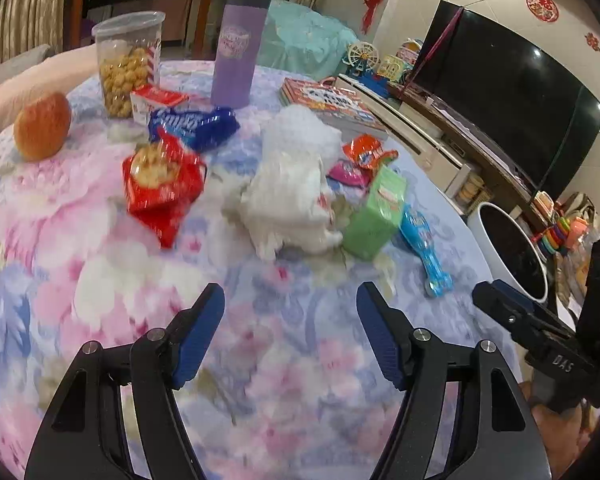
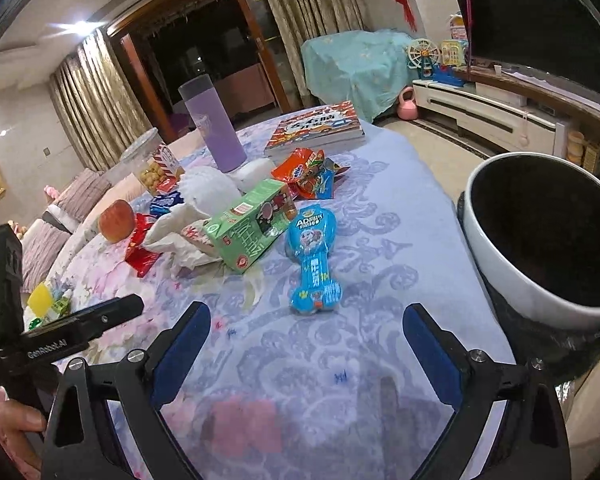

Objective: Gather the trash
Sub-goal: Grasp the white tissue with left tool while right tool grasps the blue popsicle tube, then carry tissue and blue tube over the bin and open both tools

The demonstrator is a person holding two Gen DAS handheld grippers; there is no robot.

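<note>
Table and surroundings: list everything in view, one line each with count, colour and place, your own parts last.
table: one, floral cloth, centre
apple: one, red-orange, far left
snack jar: one, clear, behind the apple
tumbler: one, purple, far middle
blue wrapper: one, before the jar
red wrapper: one, left of the tissue
crumpled tissue: one heap, white, centre
green carton: one, right of the tissue
blue candy pack: one, nearest the right fingers
orange wrapper: one, behind the carton
book: one, red cover, far edge
bin: one, white, right of the table
television: one, black, right wall
left gripper: blue fingers open, empty
right gripper: blue fingers open, empty
</note>
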